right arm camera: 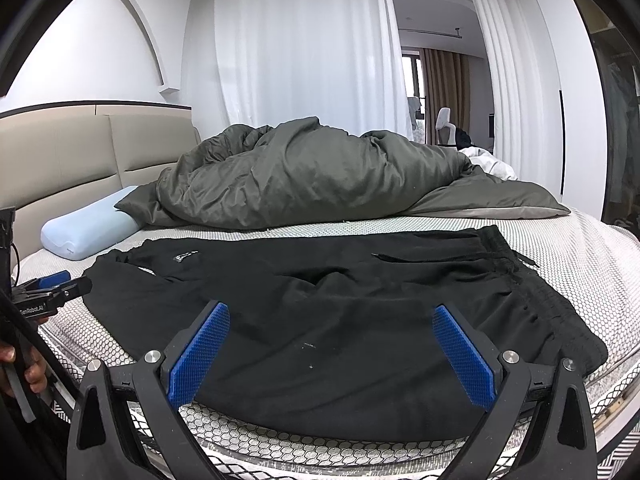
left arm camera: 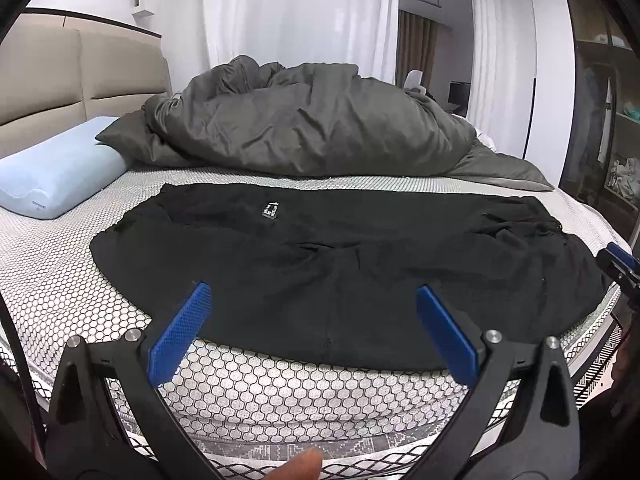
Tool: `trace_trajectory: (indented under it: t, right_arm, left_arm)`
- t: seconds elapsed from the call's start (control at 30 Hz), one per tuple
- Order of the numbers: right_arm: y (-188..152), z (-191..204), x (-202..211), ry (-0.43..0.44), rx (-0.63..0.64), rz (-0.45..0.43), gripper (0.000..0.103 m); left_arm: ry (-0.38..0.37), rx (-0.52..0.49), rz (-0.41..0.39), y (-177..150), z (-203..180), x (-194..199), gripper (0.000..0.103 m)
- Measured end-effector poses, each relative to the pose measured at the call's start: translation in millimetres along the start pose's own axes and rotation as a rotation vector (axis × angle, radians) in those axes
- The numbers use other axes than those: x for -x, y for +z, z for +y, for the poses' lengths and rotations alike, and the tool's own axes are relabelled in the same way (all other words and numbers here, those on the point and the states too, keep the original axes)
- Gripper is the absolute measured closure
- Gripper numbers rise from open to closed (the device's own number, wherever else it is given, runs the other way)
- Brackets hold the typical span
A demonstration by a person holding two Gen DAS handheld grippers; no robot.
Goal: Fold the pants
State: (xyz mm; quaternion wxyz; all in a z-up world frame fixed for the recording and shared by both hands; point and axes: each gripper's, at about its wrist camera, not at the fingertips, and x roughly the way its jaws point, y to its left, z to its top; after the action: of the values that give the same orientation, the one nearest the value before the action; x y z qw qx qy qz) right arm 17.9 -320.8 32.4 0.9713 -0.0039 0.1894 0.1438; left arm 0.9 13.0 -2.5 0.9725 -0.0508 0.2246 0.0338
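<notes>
Black pants (left arm camera: 320, 248) lie flat across the near side of the mattress (left arm camera: 60, 280), legs toward the left and waistband (right arm camera: 532, 288) with its drawstring at the right. One leg lies on the other, and a small label (left arm camera: 270, 210) shows on the far leg. My left gripper (left arm camera: 312, 294) hovers open over the pants' near edge, holding nothing. My right gripper (right arm camera: 330, 310) is also open and empty, above the near edge of the pants (right arm camera: 340, 340) closer to the waistband. Each gripper shows at the border of the other's view: the right gripper (left arm camera: 618, 260), the left gripper (right arm camera: 52, 284).
A crumpled dark grey duvet (left arm camera: 312, 124) is piled on the far half of the bed. A light blue pillow (left arm camera: 60, 172) lies at the far left by the beige headboard (left arm camera: 80, 72). White curtains hang behind, and a wardrobe (left arm camera: 600, 100) stands at the right. A hand (right arm camera: 24, 364) holds the left gripper.
</notes>
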Motion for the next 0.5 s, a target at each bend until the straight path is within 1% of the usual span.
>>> trace_trajectory:
  t: [0.1, 0.3, 0.43, 0.5]
  right_arm:
    - [0, -3, 0, 0.003, -0.009, 0.004, 0.000]
    - [1, -15, -9, -0.005, -0.048, 0.048, 0.000]
    - [8, -29, -8, 0.064, -0.072, 0.092, 0.000]
    - [10, -32, -5, 0.065, -0.053, 0.100, 0.000]
  left_arm:
    - [0.006, 0.015, -0.001, 2, 5, -2, 0.001]
    - [0.033, 0.099, 0.012, 7, 29, -8, 0.001]
    - [0.054, 0.159, 0.047, 9, 51, -8, 0.001]
    - [0.067, 0.184, 0.075, 9, 64, -11, 0.001]
